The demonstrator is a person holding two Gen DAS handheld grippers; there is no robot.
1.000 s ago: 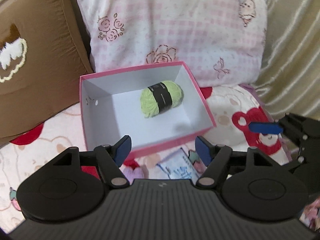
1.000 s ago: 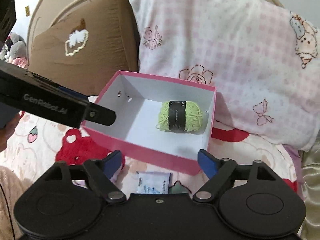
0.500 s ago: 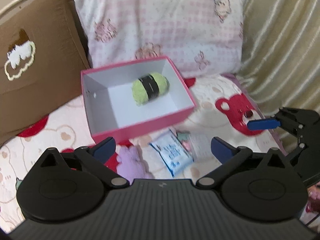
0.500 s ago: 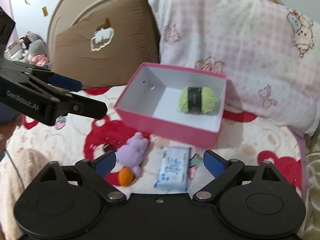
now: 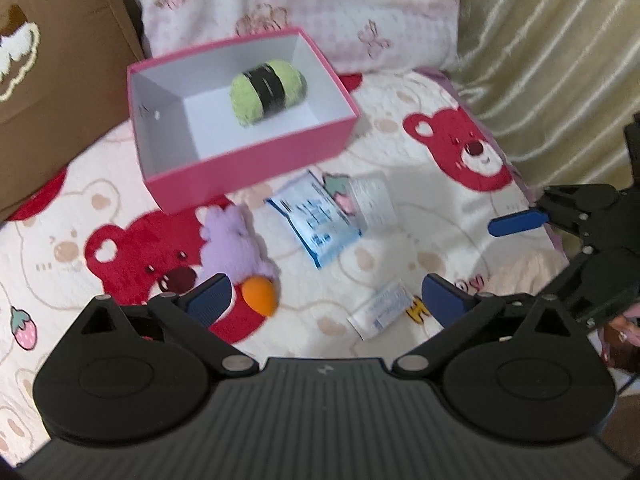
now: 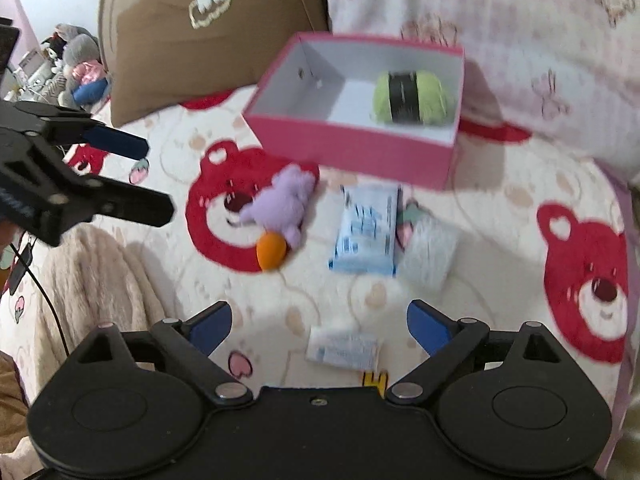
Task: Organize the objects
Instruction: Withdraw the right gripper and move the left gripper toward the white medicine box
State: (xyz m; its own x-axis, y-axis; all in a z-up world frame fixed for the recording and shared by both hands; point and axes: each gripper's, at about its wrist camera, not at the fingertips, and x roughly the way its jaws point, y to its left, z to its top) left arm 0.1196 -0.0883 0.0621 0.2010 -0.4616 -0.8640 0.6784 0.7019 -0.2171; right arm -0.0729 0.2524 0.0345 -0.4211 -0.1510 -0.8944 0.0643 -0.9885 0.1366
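A pink box [image 5: 256, 164] with a white interior was seen on the bed [image 5: 400, 208], at about twelve o'clock from both grippers, and a green yarn ball [image 5: 267, 92] with a black band was lying inside it, toward the far wall. On the bear-print bedspread just in front of the box, a purple plush toy [image 5: 236, 240] with an orange tip was found at about ten o'clock from the left gripper [image 5: 326, 300], and a blue-printed packet [image 5: 316, 220] at about twelve o'clock, with a clear wrapped item [image 5: 372, 204] touching its right edge. A small white sachet [image 5: 382, 310] was lying between the blue fingers of the left gripper, untouched by them. The left gripper was held spread wide with nothing gripped. The right gripper [image 6: 319, 326] was likewise spread wide and empty, the same sachet [image 6: 342, 348] being seen just past the gap between its fingers. A brown pillow [image 6: 208, 32] and a pink checked pillow [image 5: 304, 4] were propped behind the box, at eleven and one o'clock.
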